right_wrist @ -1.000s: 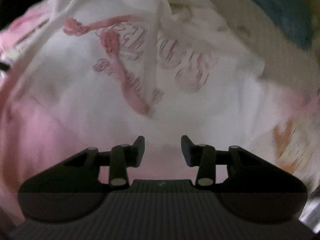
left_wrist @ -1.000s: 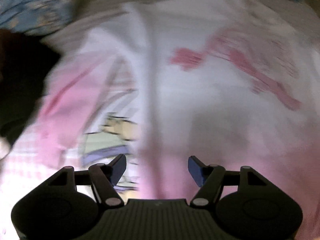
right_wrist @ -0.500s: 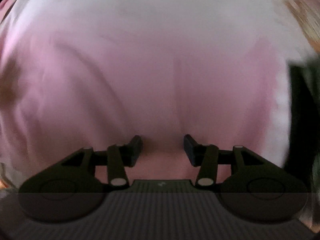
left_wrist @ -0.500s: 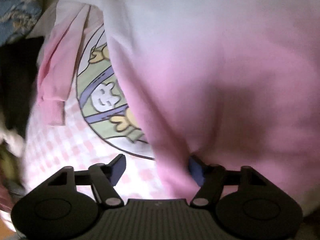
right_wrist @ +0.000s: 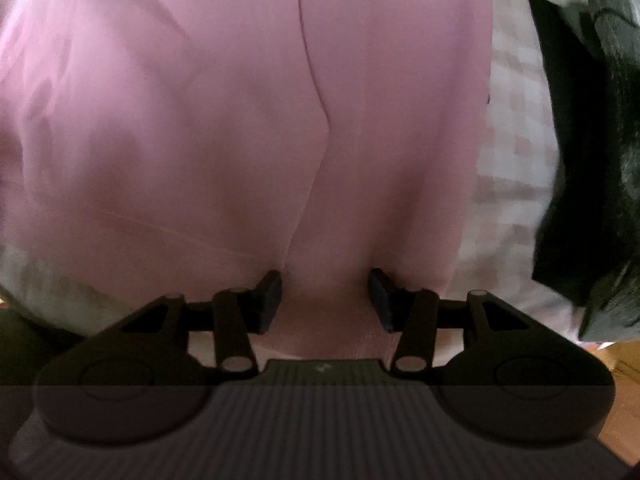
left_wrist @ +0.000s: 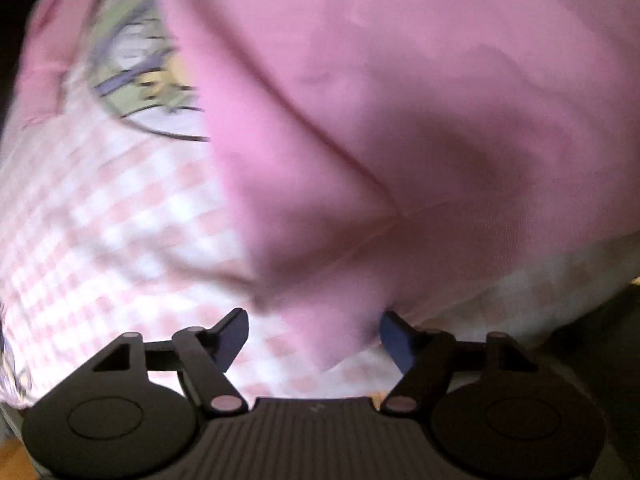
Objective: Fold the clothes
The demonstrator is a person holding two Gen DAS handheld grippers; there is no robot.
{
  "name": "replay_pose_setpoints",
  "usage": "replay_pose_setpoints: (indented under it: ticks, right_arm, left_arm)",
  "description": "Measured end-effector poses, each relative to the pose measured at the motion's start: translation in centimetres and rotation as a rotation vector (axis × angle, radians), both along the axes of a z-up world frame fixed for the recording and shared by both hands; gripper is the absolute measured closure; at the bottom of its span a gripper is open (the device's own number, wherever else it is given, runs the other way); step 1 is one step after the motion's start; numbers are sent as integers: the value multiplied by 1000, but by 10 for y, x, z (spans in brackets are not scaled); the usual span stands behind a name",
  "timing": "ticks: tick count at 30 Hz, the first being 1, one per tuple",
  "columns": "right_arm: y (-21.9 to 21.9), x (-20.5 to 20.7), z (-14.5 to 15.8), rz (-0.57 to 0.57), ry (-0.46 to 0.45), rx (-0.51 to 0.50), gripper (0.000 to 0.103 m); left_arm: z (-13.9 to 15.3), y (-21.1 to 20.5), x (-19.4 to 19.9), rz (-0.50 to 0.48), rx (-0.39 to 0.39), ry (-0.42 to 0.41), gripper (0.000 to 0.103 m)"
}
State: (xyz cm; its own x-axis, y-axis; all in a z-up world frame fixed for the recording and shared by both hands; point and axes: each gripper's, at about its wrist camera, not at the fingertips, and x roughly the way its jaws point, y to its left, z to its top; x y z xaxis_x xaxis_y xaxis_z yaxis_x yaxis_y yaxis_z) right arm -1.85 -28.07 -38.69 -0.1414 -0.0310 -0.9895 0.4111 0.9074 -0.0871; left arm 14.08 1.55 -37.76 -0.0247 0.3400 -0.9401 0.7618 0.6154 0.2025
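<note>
A pink garment (left_wrist: 400, 100) fills most of the left wrist view and lies on a pink-and-white checked cloth (left_wrist: 100, 240). My left gripper (left_wrist: 314, 336) is open, and a corner of the pink fabric hangs between its fingers. In the right wrist view the same pink garment (right_wrist: 240, 120) fills the frame, with a fold line down its middle. My right gripper (right_wrist: 325, 298) is open with the garment's hem between its fingers.
The checked cloth carries a cartoon print (left_wrist: 140, 60) at the upper left. A dark garment (right_wrist: 592, 160) lies at the right of the right wrist view. Wood surface (right_wrist: 624, 368) shows at the lower right.
Both grippers have moved down the garment from its white printed part to the pink hem end. The fabric now sits between both pairs of fingers, which stay open.
</note>
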Motion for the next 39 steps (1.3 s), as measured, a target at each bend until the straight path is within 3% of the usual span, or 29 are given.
replay_pose_setpoints:
  ticks: [2, 5, 9, 12, 15, 22, 26, 30, 31, 32, 34, 36, 39]
  right_arm:
    - [2, 15, 9, -17, -11, -25, 52]
    - [12, 48, 34, -7, -110, -52, 52]
    - [45, 99, 62, 117, -257, -11, 52]
    - [79, 139, 70, 201, -316, 2, 52]
    - [112, 163, 66, 147, -325, 6, 52]
    - [185, 202, 39, -99, -322, 38, 52]
    - [236, 217, 40, -160, -309, 55, 52]
    - [260, 221, 41, -140, -303, 69, 52]
    - [263, 222, 41, -129, -298, 63, 52]
    - [266, 221, 41, -125, -290, 56, 52]
    - [265, 216, 42, -137, -270, 41, 52]
    - [260, 213, 39, -168, -250, 31, 52]
    - [251, 210, 39, -216, -239, 1, 52]
  left_arm:
    - [17, 5, 7, 19, -23, -37, 28]
    - [36, 16, 24, 28, -27, -142, 28]
    - [56, 42, 65, 44, -65, -280, 28]
    - [60, 65, 112, 43, -118, -329, 28]
    - [58, 75, 163, 18, -175, -347, 28]
    - [32, 93, 276, -61, -263, -347, 28]
    - [9, 102, 311, 1, -302, -269, 27]
    - [-18, 105, 320, 83, -336, -200, 22]
    - [-19, 104, 319, 86, -351, -193, 28]
    - [-20, 102, 318, 90, -365, -186, 51]
    - [-19, 95, 309, 75, -383, -165, 82]
    - [-18, 84, 296, -1, -356, -208, 86]
    - [-7, 85, 292, 21, -355, -264, 91]
